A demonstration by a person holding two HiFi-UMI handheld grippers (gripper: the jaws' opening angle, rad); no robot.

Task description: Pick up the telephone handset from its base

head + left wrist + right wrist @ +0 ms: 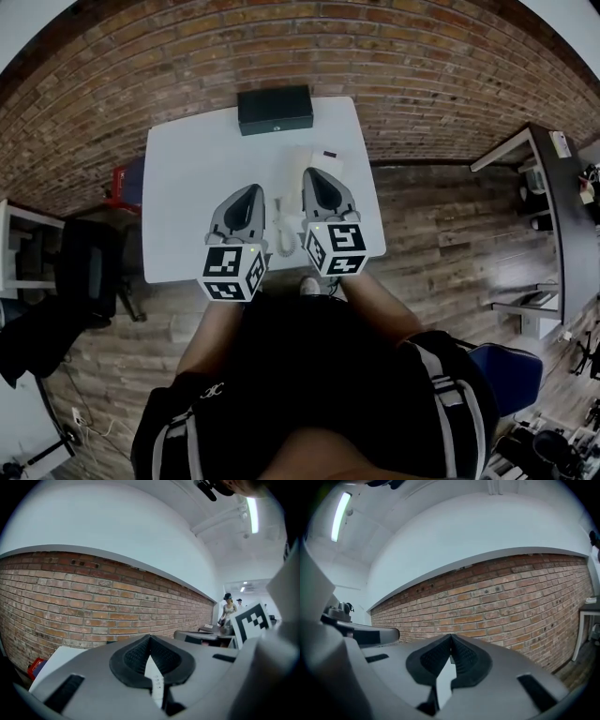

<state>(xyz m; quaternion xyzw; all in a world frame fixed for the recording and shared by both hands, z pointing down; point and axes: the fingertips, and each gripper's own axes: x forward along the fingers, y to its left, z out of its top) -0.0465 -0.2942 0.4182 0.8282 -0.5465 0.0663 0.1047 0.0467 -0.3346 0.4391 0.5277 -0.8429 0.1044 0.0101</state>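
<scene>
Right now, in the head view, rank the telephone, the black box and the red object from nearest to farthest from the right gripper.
1. The telephone, on the table just ahead of the right gripper.
2. The black box, at the table's far edge.
3. The red object, on the floor left of the table.

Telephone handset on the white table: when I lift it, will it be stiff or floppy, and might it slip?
Probably stiff: the telephone handset looks like one moulded white plastic piece. Its smooth shell may slip in a narrow pinch. It seems light, but any cord to the base could tug; none shows clearly here.
</scene>
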